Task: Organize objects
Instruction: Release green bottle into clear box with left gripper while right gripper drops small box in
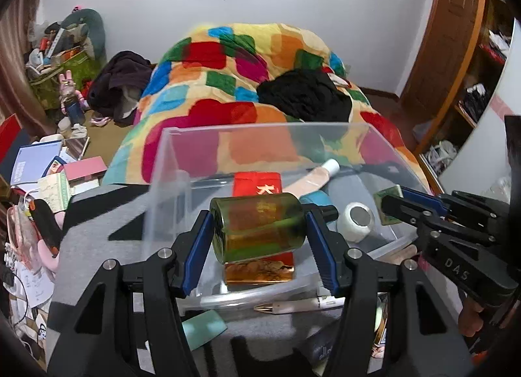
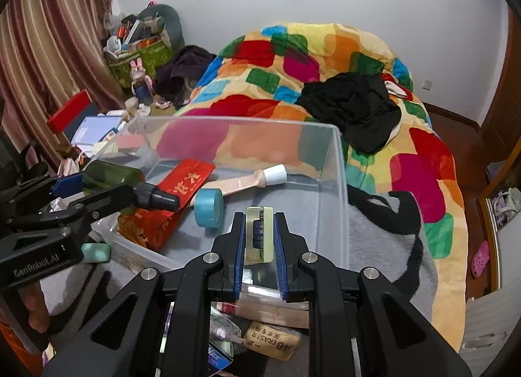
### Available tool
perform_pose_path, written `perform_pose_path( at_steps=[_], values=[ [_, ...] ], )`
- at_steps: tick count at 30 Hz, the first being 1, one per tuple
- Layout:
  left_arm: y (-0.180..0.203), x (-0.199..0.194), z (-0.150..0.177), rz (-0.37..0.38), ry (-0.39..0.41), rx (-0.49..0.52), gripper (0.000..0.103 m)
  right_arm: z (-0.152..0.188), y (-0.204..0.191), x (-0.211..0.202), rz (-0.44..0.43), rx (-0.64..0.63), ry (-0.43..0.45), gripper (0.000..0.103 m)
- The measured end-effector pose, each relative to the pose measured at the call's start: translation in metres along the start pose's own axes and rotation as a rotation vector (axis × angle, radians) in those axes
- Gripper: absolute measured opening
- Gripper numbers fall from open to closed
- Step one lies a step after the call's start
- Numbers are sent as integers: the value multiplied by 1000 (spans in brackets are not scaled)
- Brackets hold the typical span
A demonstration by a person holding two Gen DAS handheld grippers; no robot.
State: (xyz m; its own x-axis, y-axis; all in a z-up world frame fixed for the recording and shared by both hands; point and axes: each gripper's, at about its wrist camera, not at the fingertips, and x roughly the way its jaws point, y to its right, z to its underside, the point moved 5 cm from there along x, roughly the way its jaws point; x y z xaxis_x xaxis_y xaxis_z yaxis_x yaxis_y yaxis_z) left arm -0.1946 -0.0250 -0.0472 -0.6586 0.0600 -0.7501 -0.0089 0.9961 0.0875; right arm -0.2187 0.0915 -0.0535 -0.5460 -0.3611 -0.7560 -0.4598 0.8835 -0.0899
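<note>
A clear plastic bin (image 1: 162, 162) stands on the grey blanket; it also shows in the right wrist view (image 2: 338, 162). My left gripper (image 1: 259, 230) is shut on a green glass bottle (image 1: 257, 227) with a black cap, held sideways over the bin's near edge; the bottle also shows in the right wrist view (image 2: 110, 173). My right gripper (image 2: 259, 237) is shut on a small pale green flat block (image 2: 259, 233), held above the bin floor; the block also shows in the left wrist view (image 1: 387, 201). Inside lie a red packet (image 1: 257, 183), a blue tape roll (image 2: 210, 207), a white tape roll (image 1: 356, 220) and a pink tube (image 2: 247, 181).
A pen (image 1: 299, 305), a teal card (image 1: 203, 328) and an eraser box (image 2: 272, 341) lie on the blanket in front of the bin. A colourful quilt (image 1: 247, 84) with black clothes (image 1: 306, 93) lies behind. Cluttered books and boxes (image 1: 39, 165) sit to the left.
</note>
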Motion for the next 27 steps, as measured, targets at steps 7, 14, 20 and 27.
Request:
perform_pose_path(
  at_steps=[7,14,20,27],
  values=[
    [11,10,4,19,-34,34,58,2,-2,4,-7,-7,-19,15],
    [13,1,4,44,-28,35,58,1,-2,-6,-13,-20,-3,23],
    [19,-12,6,57,-10,52,59,5,-3,-19,-7,-31,23,34],
    [23,-38,10,50,43,74,71,7,0,-52,14,-43,105,53]
  ],
)
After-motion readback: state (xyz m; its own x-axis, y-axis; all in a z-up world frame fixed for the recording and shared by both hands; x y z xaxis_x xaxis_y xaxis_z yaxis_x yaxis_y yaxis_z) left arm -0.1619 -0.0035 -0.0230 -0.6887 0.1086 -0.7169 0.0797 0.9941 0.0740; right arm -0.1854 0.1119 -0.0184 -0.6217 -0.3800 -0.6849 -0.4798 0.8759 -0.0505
